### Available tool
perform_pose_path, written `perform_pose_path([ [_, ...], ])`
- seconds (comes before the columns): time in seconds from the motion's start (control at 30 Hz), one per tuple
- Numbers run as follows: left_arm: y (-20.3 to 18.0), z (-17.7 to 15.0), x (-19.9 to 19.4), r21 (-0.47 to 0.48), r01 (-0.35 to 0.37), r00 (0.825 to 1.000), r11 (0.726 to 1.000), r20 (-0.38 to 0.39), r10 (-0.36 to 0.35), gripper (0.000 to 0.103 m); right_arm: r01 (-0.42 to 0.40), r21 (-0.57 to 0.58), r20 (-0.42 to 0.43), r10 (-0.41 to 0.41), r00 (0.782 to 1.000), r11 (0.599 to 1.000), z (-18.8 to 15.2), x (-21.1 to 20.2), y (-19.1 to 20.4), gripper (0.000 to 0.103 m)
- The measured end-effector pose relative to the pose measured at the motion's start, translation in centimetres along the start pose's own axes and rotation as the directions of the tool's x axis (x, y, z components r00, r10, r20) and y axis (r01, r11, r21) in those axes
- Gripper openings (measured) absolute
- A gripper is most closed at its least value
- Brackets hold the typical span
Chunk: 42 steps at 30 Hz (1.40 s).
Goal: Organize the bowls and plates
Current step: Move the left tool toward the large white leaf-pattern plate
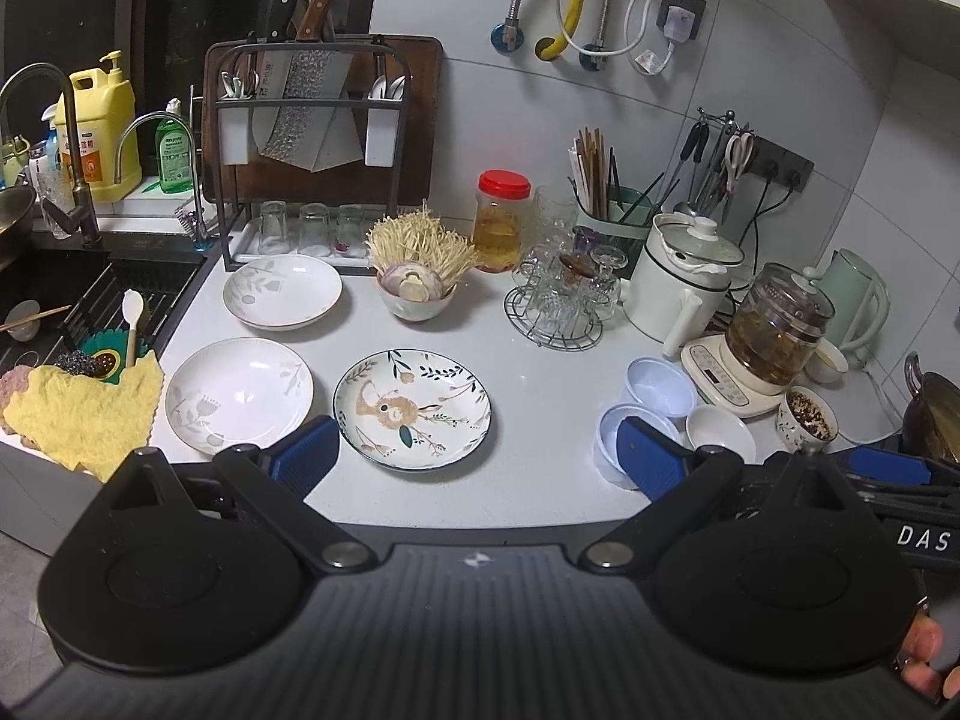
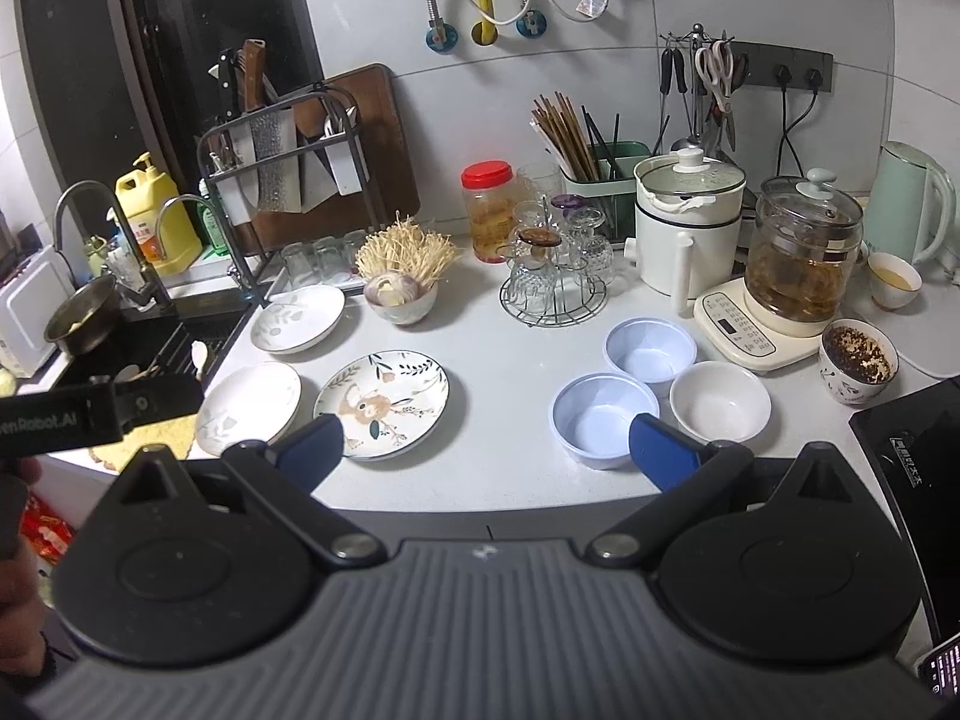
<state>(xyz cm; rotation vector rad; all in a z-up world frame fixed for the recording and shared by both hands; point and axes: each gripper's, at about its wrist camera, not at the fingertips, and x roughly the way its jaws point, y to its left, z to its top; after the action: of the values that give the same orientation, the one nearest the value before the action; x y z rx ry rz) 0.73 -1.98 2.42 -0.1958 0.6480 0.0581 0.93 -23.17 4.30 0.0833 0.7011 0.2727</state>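
Note:
On the white counter lie a patterned plate (image 1: 412,408) (image 2: 382,402), a white plate at front left (image 1: 239,394) (image 2: 249,407) and a white plate behind it (image 1: 282,290) (image 2: 297,318). To the right sit two pale blue bowls, front (image 1: 612,441) (image 2: 600,417) and back (image 1: 659,387) (image 2: 650,348), and a small white bowl (image 1: 719,432) (image 2: 720,401). My left gripper (image 1: 477,459) is open and empty above the counter's front edge, near the patterned plate. My right gripper (image 2: 486,450) is open and empty, between the patterned plate and the front blue bowl.
A sink (image 1: 90,300) with a yellow cloth (image 1: 90,414) is at left. A knife rack (image 1: 312,138), a bowl of mushrooms (image 1: 414,276), a jar (image 1: 503,222), a glass stand (image 1: 561,306), a white pot (image 1: 684,276), a glass kettle (image 1: 774,330) and a spice bowl (image 1: 807,417) line the back.

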Motion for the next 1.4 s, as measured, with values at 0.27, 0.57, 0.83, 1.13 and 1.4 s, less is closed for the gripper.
perform_pose_path([
  [0.27,0.1,0.3,-0.2,-0.001,-0.013,1.000,1.000,0.003,0.013,0.100,0.001,0.006,-0.006,-0.001,1.000,1.000,0.0,0.0,-0.2,0.103],
  [0.57,0.0,0.5,-0.2,-0.003,-0.009,1.000,1.000,0.010,0.009,0.100,-0.001,0.003,0.000,0.001,1.000,1.000,-0.1,-0.2,-0.5,0.103],
  [0.83,-0.5,-0.1,-0.1,0.011,-0.023,1.000,1.000,0.007,0.023,0.100,-0.023,-0.001,0.027,0.023,0.999,1.000,-0.1,-0.9,-0.9,0.103],
  [1.13,-0.4,-0.9,-0.1,-0.015,-0.007,1.000,1.000,-0.005,0.007,0.100,-0.027,0.017,0.040,0.027,0.999,0.999,-0.6,-1.3,-1.4,0.103],
  [1.4,-0.7,-2.8,-0.1,-0.008,-0.010,1.000,1.000,-0.019,0.010,0.100,-0.060,0.026,0.040,0.059,0.997,0.998,-1.5,-1.7,-1.4,0.103],
])
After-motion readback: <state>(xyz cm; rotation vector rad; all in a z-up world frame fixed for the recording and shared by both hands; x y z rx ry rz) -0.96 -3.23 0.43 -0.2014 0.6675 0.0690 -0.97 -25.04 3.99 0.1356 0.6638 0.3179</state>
